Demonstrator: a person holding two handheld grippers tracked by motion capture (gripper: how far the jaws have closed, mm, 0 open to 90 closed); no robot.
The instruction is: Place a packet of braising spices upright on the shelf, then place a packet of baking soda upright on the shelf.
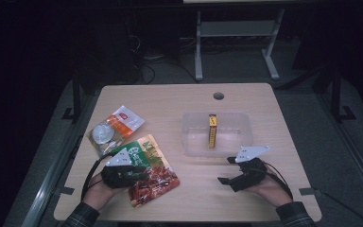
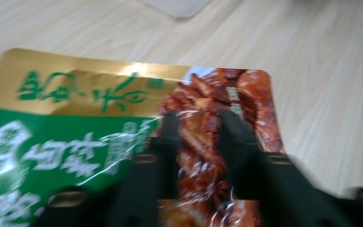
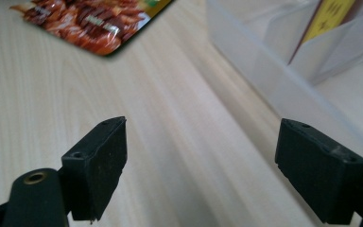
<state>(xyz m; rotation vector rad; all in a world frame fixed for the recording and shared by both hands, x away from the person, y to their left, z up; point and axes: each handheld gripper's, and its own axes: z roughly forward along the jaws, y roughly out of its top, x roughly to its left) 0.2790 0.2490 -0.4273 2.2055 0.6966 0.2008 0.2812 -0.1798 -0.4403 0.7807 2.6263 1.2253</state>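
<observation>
A green, gold and red snack packet (image 1: 155, 182) lies flat on the wooden table at the front left. My left gripper (image 1: 141, 176) rests on it. In the left gripper view the two black jaws stand close together (image 2: 199, 124), pinching crinkled film of the packet (image 2: 75, 142) between them. My right gripper (image 1: 226, 170) hovers low over bare table at the front right. Its jaws are wide apart (image 3: 203, 146) with nothing between them. It points left, beside a clear plastic box (image 1: 194, 144).
A slim yellow and red stick packet (image 1: 212, 131) lies inside the clear box (image 3: 264, 61). An orange and white packet (image 1: 125, 120) with a round pale item (image 1: 103, 133) sits at the left. A cable hole (image 1: 219, 96) is near the table's far edge.
</observation>
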